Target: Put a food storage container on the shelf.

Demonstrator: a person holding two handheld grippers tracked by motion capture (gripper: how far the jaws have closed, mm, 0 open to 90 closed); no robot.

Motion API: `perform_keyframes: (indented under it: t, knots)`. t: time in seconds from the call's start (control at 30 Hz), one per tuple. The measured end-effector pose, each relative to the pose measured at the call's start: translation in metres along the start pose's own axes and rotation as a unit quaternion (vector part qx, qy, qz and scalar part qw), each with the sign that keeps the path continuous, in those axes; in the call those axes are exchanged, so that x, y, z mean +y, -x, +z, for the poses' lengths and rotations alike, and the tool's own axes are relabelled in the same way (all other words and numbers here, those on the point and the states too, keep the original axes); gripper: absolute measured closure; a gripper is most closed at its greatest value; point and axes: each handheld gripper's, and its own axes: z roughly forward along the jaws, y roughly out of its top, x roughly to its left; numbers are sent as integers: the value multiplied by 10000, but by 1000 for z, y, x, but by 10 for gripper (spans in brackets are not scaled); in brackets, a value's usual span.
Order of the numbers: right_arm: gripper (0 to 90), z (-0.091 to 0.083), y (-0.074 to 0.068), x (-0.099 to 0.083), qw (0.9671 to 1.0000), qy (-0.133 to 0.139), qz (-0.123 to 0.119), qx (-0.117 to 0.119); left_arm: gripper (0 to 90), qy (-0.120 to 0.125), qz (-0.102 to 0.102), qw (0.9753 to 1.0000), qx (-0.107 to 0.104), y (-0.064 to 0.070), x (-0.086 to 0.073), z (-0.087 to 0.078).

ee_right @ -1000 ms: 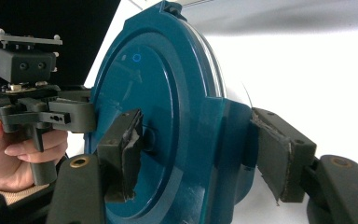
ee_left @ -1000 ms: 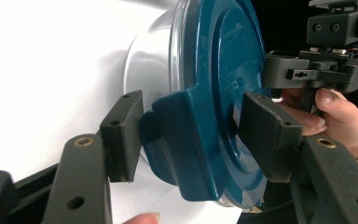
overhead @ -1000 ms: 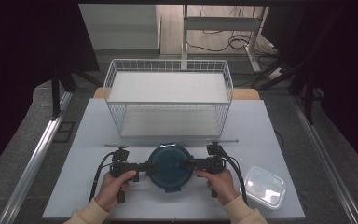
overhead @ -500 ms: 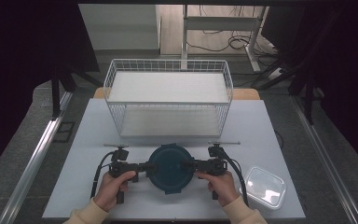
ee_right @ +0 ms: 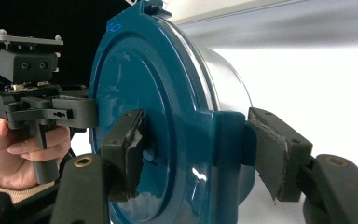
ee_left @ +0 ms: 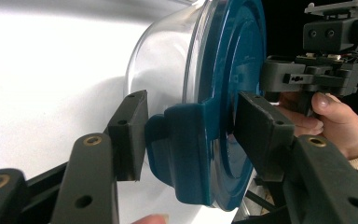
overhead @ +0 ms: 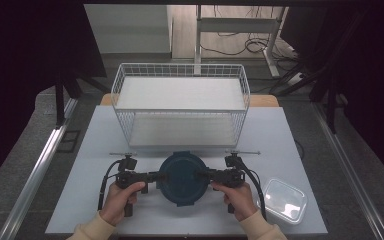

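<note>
A round clear container with a dark teal lid (overhead: 182,178) stands near the front of the white table (overhead: 290,140). My left gripper (overhead: 155,177) comes in from its left side. In the left gripper view, my left gripper (ee_left: 196,135) has its jaws closed over the lid's side clasp (ee_left: 186,154), one pad on the clasp and one on the lid's top. My right gripper (overhead: 202,176) meets the container from the right. In the right gripper view, my right gripper (ee_right: 200,149) has its pads pinching the opposite clasp (ee_right: 228,140). A hand holds each gripper.
A white wire basket (overhead: 180,111) stands across the back of the table, just beyond the container. A clear rectangular lidded box (overhead: 285,200) sits at the front right. A thin metal rod (overhead: 242,152) lies between basket and grippers. The table's front edge is close to the hands.
</note>
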Motion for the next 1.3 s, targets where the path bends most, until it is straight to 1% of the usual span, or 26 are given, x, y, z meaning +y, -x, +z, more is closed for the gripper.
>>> perform_keyframes:
  t: [0.37, 0.57, 0.73, 0.93, 1.07, 1.1, 1.13, 1.17, 1.3]
  knots:
    - [389, -5, -7, 3, 9998, 98, -171, -40, 461, 60, 78, 9999, -35, 5, 5, -4]
    - [389, -6, -11, 5, 9996, 130, -236, -47, 459, 119, 125, 9998, -15, 7, 8, -5]
    - [389, -7, -12, 7, 9996, 150, -215, -48, 460, 124, 152, 9998, -19, 8, 10, -5]
    - [389, -8, -13, 8, 9995, 162, -253, -68, 458, 130, 174, 9998, -29, 9, 11, -6]
    - [389, -10, -16, 11, 9992, 221, -307, -93, 457, 185, 200, 9996, -28, 12, 17, -8]
    - [390, -11, -19, 14, 9991, 249, -341, -100, 456, 206, 242, 9995, -31, 13, 19, -9]
    - [390, -11, -20, 14, 9990, 266, -348, -95, 456, 206, 242, 9995, -31, 13, 19, -9]
    - [390, -13, -22, 16, 9989, 292, -366, -94, 456, 236, 301, 9993, -22, 17, 23, -11]
    - [391, -19, -29, 23, 9982, 376, -445, -117, 455, 337, 402, 9986, -68, 24, 31, -15]
